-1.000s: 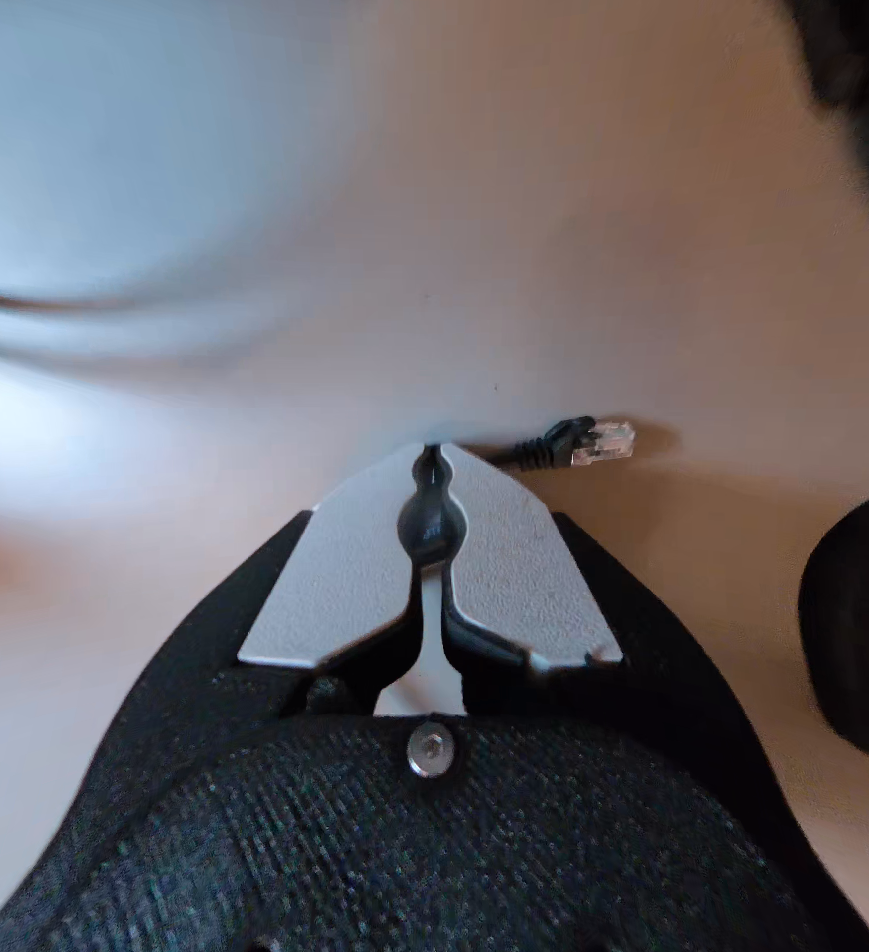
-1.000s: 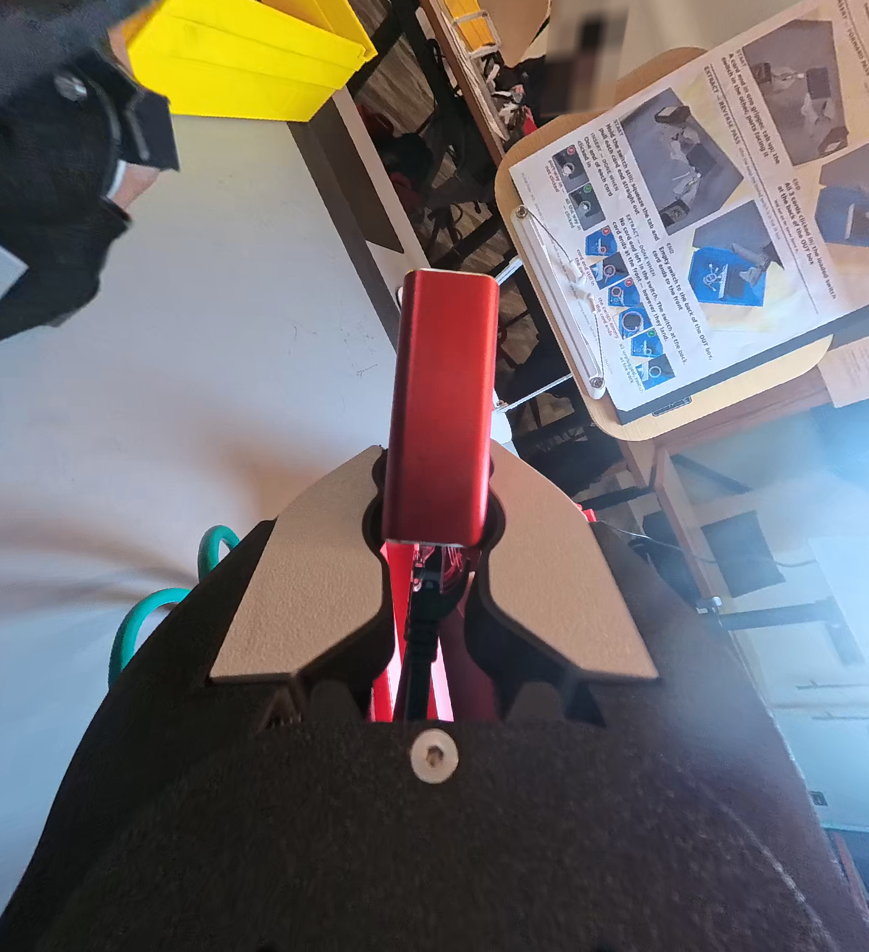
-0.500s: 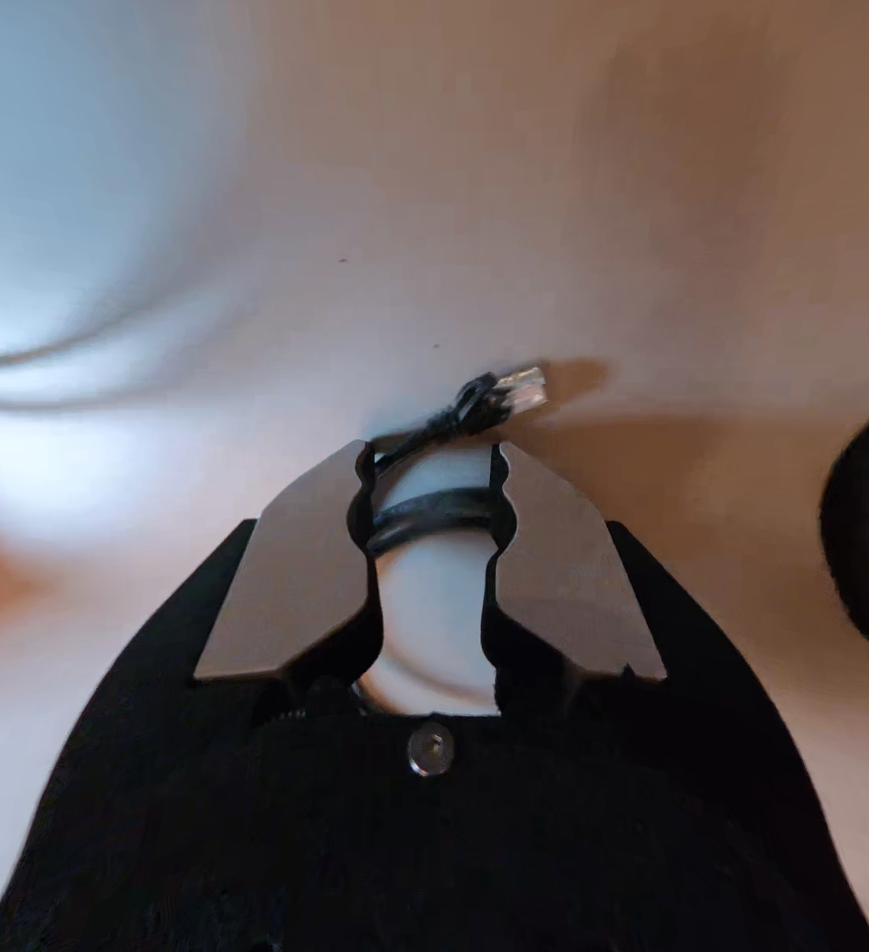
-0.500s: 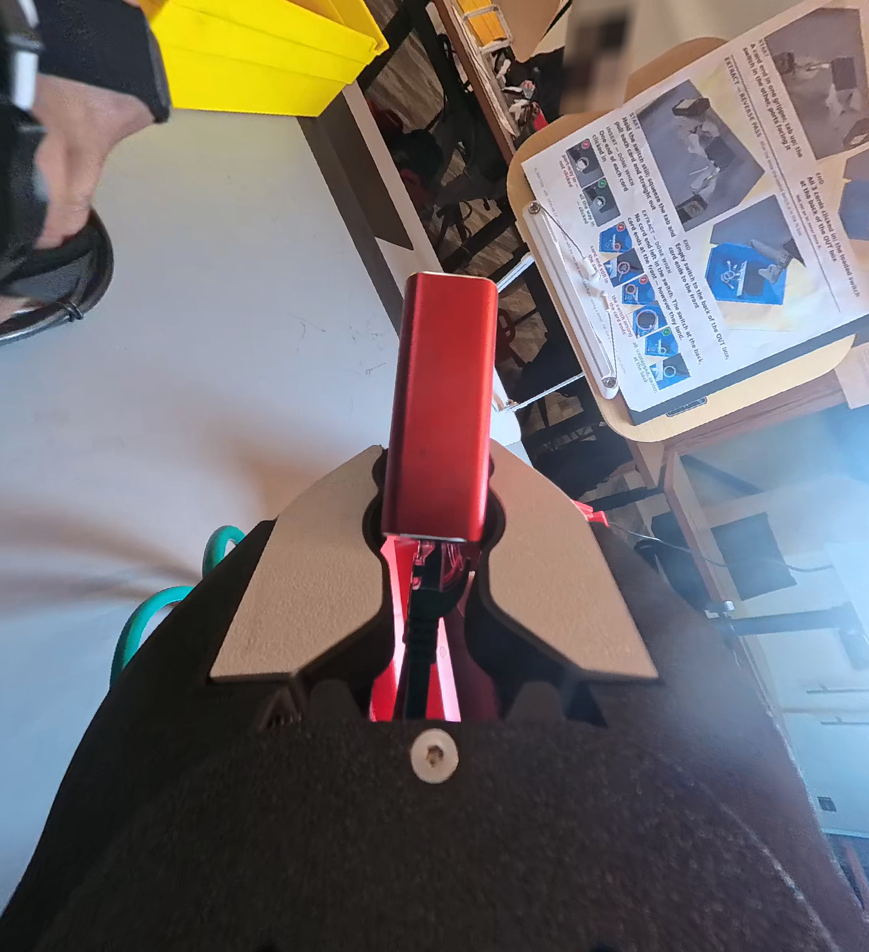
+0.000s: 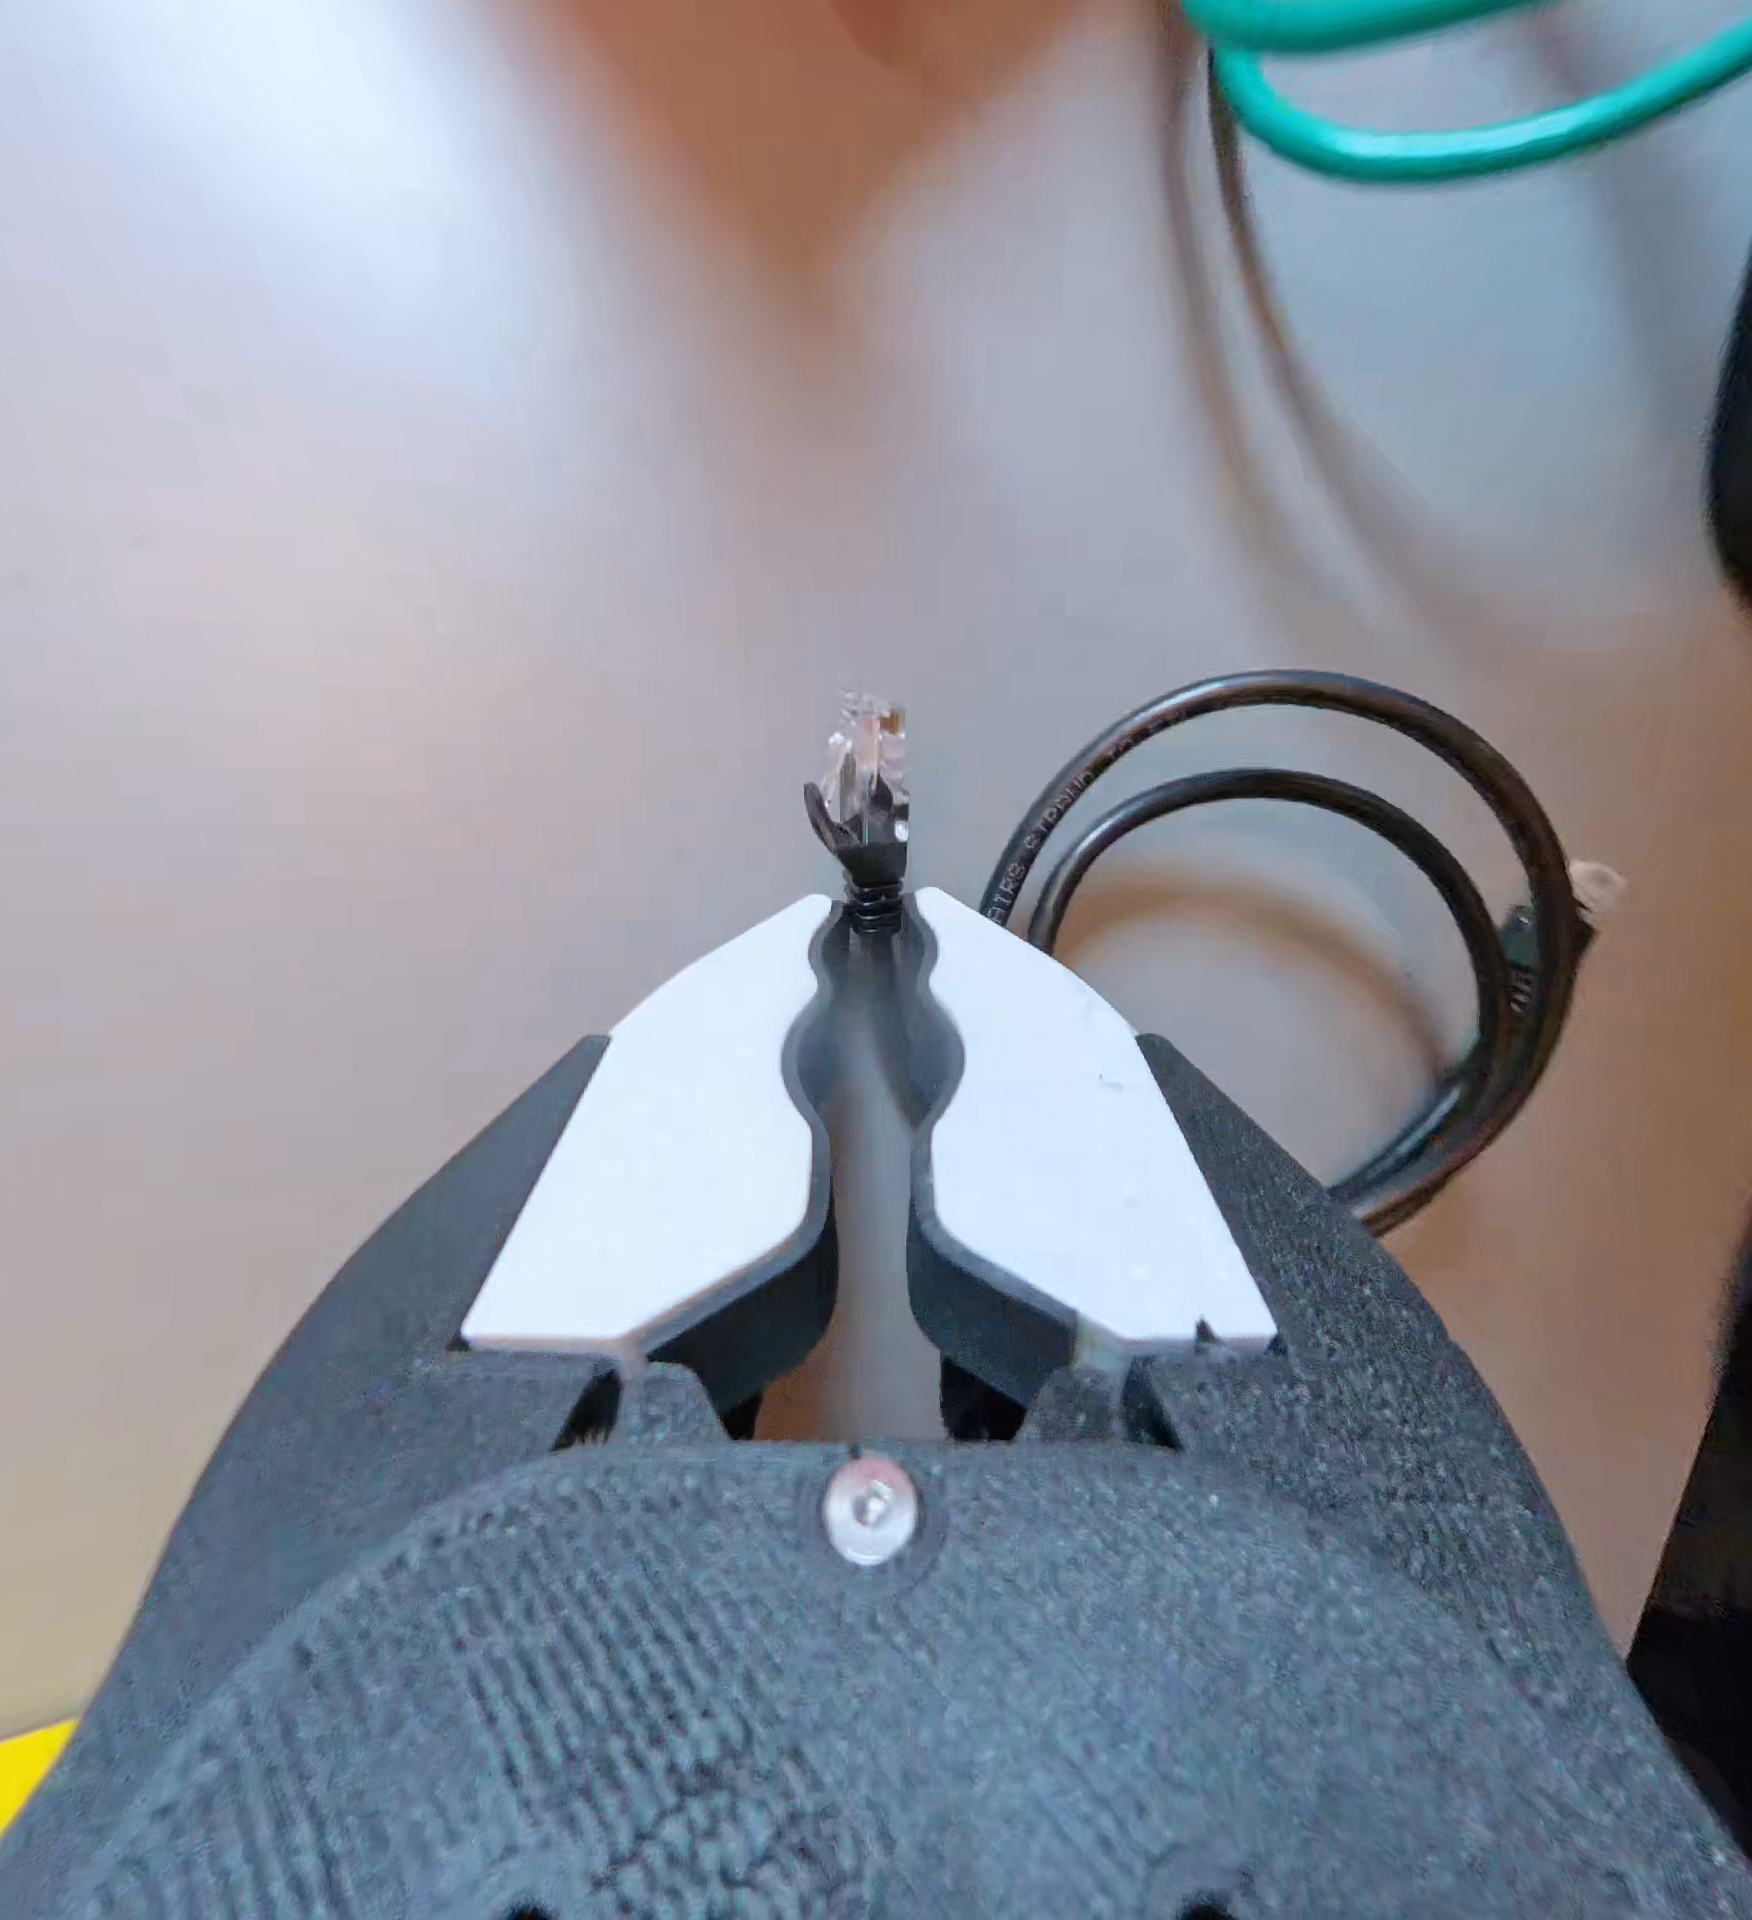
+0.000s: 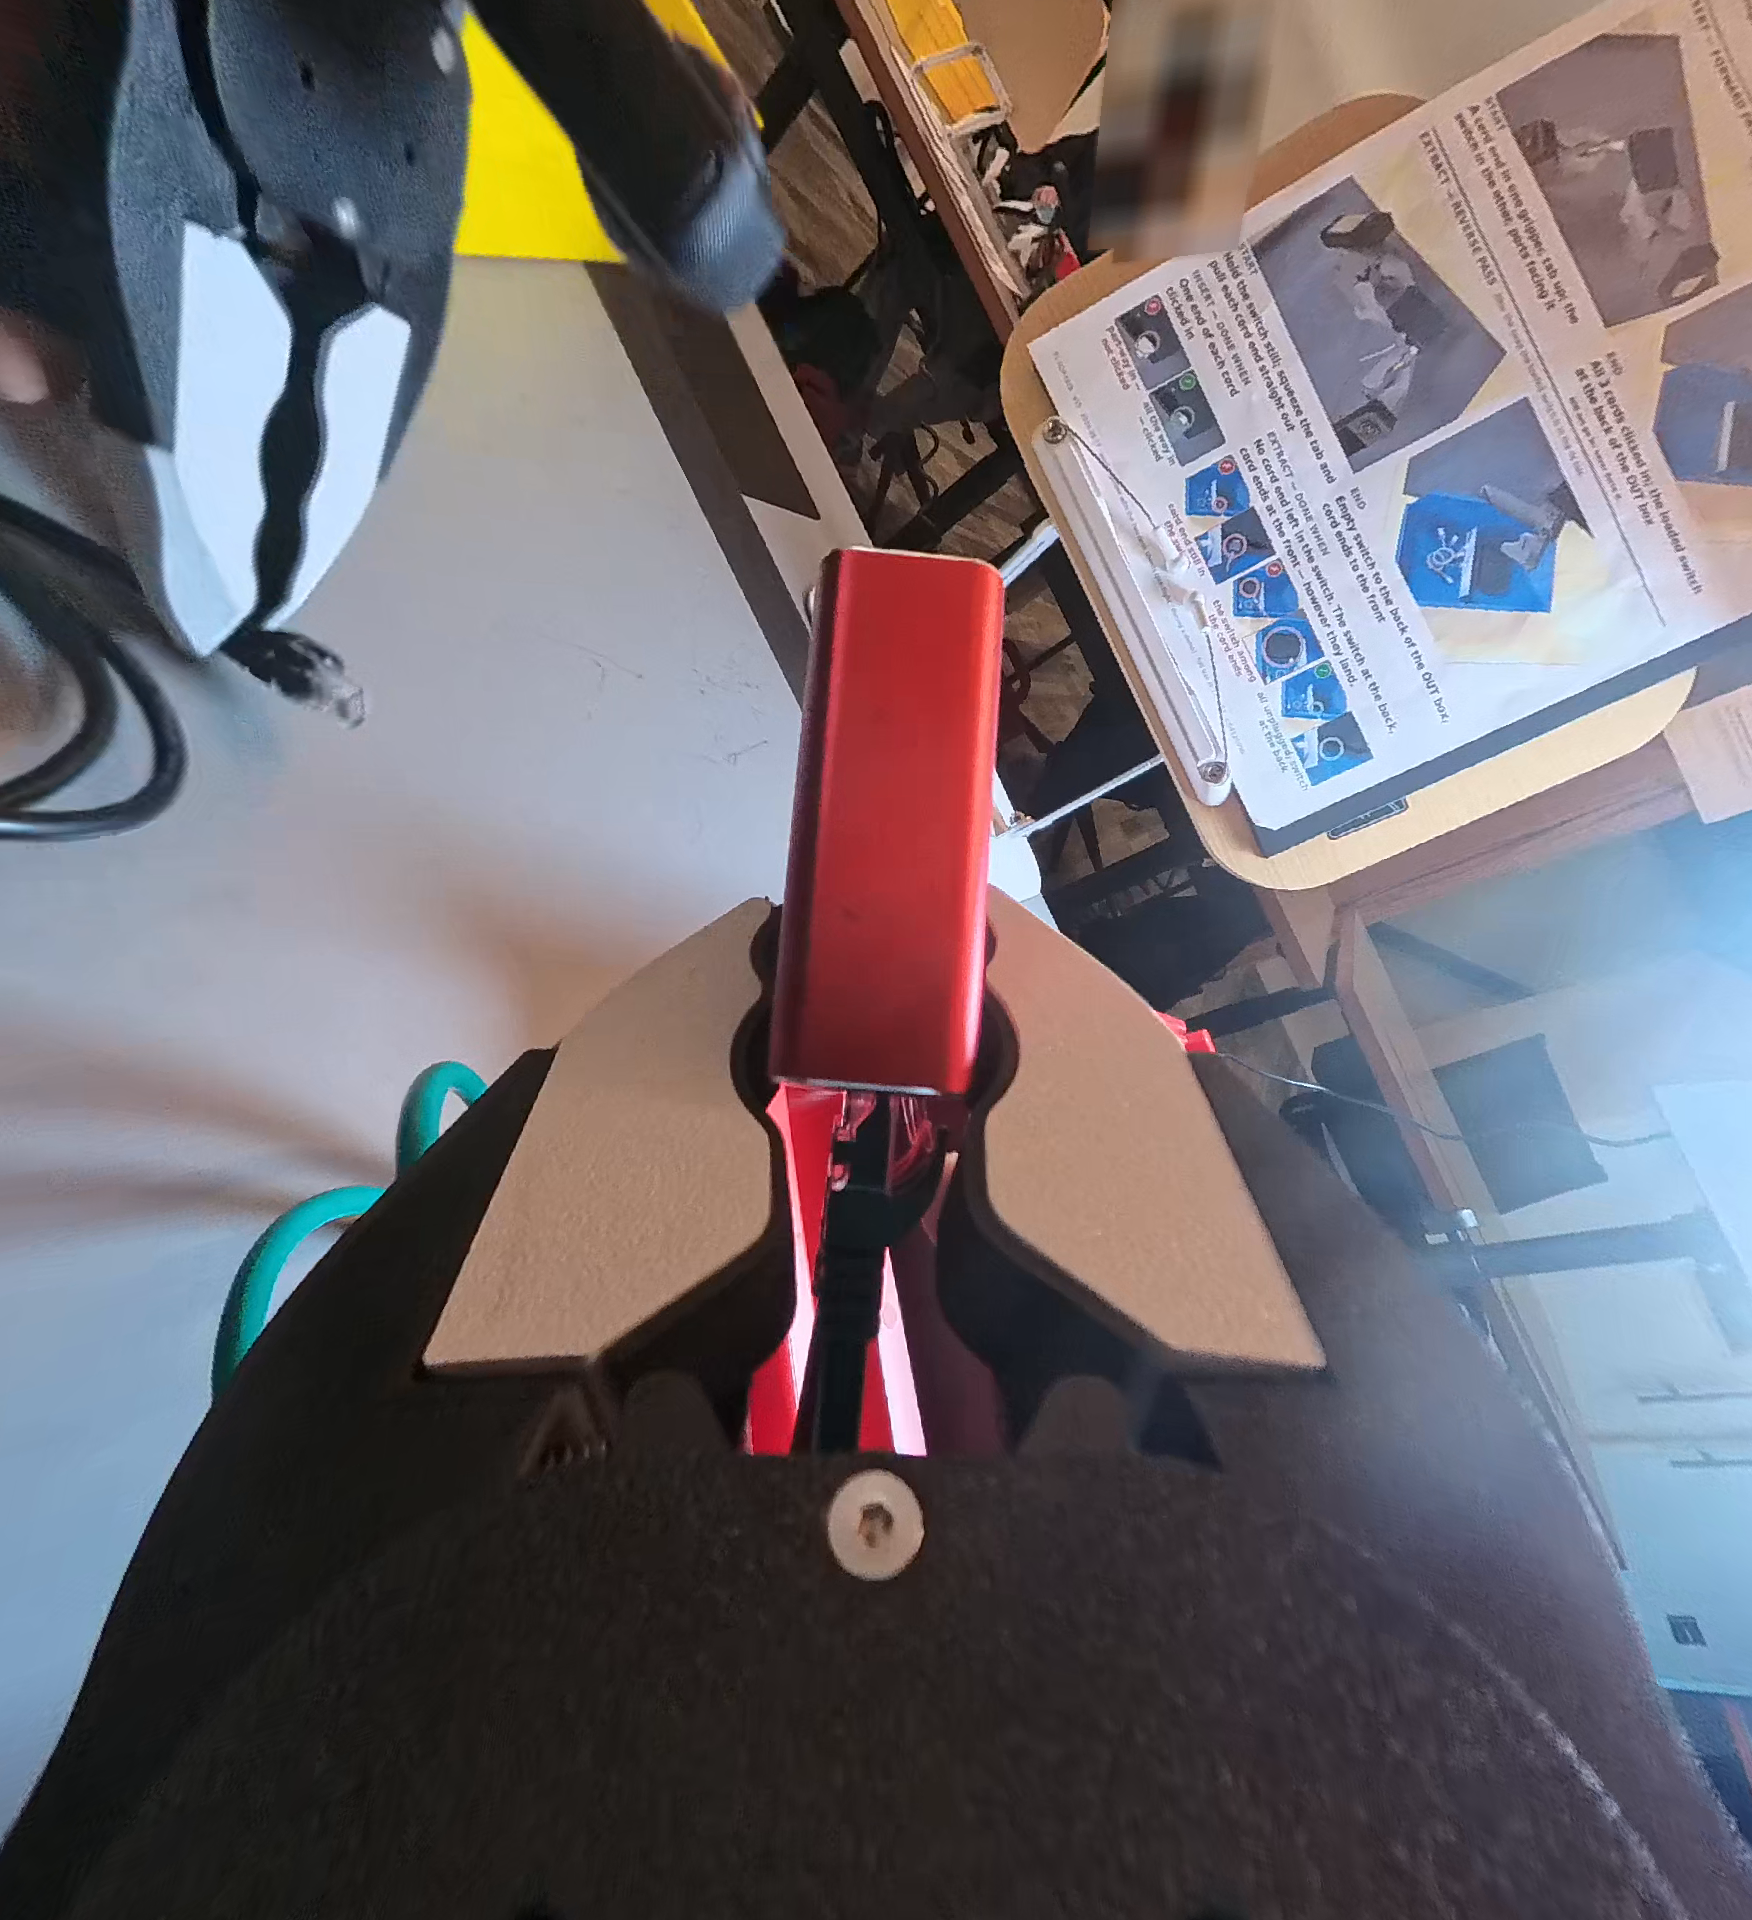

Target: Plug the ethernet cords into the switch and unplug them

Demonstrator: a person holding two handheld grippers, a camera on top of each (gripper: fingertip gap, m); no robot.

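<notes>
My left gripper [image 5: 874, 906] is shut on a black ethernet cord just behind its clear plug [image 5: 864, 767], which sticks out ahead of the tips. The cord's black loops [image 5: 1454, 904] lie on the table to the right. My right gripper [image 6: 877, 935] is shut on a red switch [image 6: 893, 810], held upright above the table edge. A black cord [image 6: 851, 1278] is plugged into the switch's near end. The left gripper [image 6: 269, 613] also shows in the right wrist view at upper left, its plug [image 6: 316, 675] pointing toward the switch.
A green cord [image 5: 1474, 135] lies on the pale table [image 5: 332, 520]; it also shows in the right wrist view [image 6: 274, 1257]. A yellow bin [image 6: 529, 166] stands at the table's far end. A clipboard with instruction sheets [image 6: 1423, 447] sits on a wooden stand past the table edge.
My left gripper opened around the black cord, then shut again behind the plug, which now points straight ahead. It has moved toward the switch. The right gripper has held still.
</notes>
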